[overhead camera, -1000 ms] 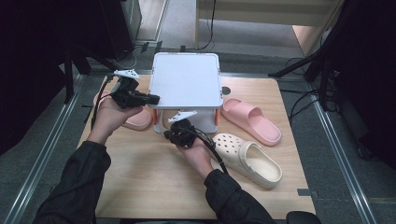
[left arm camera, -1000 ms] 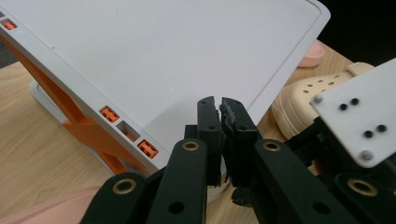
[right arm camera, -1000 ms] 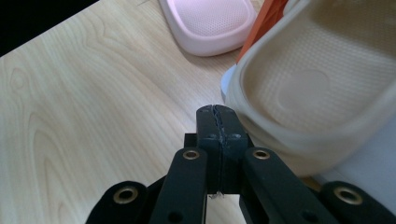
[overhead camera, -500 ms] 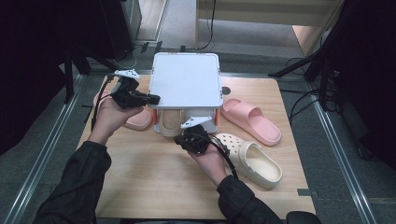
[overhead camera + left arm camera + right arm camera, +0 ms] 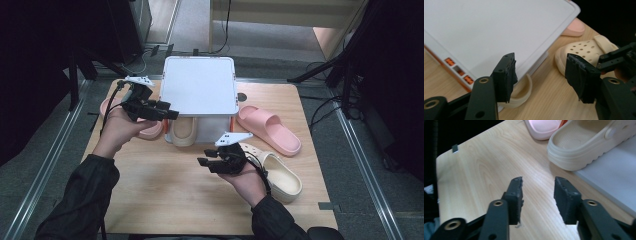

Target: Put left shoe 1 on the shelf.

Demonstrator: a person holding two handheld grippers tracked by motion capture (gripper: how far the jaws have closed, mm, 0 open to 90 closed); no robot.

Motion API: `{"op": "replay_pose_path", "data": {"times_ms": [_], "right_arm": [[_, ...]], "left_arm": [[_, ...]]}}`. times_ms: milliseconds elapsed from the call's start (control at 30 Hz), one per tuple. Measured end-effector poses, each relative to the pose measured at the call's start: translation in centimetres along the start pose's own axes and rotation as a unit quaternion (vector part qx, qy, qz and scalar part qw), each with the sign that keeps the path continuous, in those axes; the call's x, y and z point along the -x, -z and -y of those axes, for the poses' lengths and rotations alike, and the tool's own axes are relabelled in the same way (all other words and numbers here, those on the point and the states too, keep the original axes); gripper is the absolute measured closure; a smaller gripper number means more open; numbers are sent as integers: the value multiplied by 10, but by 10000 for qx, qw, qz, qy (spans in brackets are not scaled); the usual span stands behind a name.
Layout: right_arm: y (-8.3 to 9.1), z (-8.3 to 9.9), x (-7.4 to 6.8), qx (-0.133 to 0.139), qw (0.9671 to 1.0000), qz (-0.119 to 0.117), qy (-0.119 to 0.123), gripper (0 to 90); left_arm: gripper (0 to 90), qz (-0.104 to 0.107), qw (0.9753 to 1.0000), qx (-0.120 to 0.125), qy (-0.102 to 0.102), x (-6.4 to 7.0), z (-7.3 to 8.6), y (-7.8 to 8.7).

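On the wooden table (image 5: 165,200) before you stands a white lidded box (image 5: 199,90), set toward the far edge at centre. Your left gripper (image 5: 170,113) is held just above the box's near-left corner, jaws pointing to the right along the box's front edge; its own view shows the jaws spread apart with nothing between them, the box lid (image 5: 486,27) just beyond them. Your right gripper (image 5: 205,163) hangs over bare tabletop nearer you, in front of the box and pointing leftward; its own view shows the jaws likewise spread and empty, with only wood grain (image 5: 481,165) beneath. Four shoes are present. One cream clog (image 5: 183,131) sits partly under the front of the box, its heel end projecting toward you; the right gripper view shows this same clog (image 5: 584,145) beside the box's white side. A second cream clog (image 5: 280,172) with perforated toe lies on the table just to the right of your right hand (image 5: 247,185), apart from the box. One pink slide (image 5: 270,129) rests to the right of the box, angled away. Another pink slide (image 5: 146,129) lies at the box's left, mostly hidden behind your left hand (image 5: 117,131). Neither gripper touches any shoe. Whether the left gripper touches the box cannot be told.
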State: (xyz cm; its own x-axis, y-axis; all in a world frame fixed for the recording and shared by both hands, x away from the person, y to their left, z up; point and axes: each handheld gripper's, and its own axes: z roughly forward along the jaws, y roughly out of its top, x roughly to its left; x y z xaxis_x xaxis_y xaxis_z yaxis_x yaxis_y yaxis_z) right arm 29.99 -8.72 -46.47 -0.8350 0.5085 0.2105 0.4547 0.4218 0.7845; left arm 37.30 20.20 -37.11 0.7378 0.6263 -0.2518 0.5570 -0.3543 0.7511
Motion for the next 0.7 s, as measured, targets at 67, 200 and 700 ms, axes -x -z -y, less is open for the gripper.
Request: {"op": "replay_pose_path", "data": {"times_ms": [67, 200, 700], "right_arm": [[6, 1, 1, -22, 10000, -58, -51, 555], [21, 6, 1, 68, 9998, -151, 79, 523], [65, 33, 22, 193, 9998, -35, 80, 501]], "left_arm": [[382, 5, 10000, 37, -65, 5, 3, 1], [368, 34, 10000, -30, -86, 10, 10, 3], [358, -83, 9999, 72, -23, 23, 43, 5]]}}
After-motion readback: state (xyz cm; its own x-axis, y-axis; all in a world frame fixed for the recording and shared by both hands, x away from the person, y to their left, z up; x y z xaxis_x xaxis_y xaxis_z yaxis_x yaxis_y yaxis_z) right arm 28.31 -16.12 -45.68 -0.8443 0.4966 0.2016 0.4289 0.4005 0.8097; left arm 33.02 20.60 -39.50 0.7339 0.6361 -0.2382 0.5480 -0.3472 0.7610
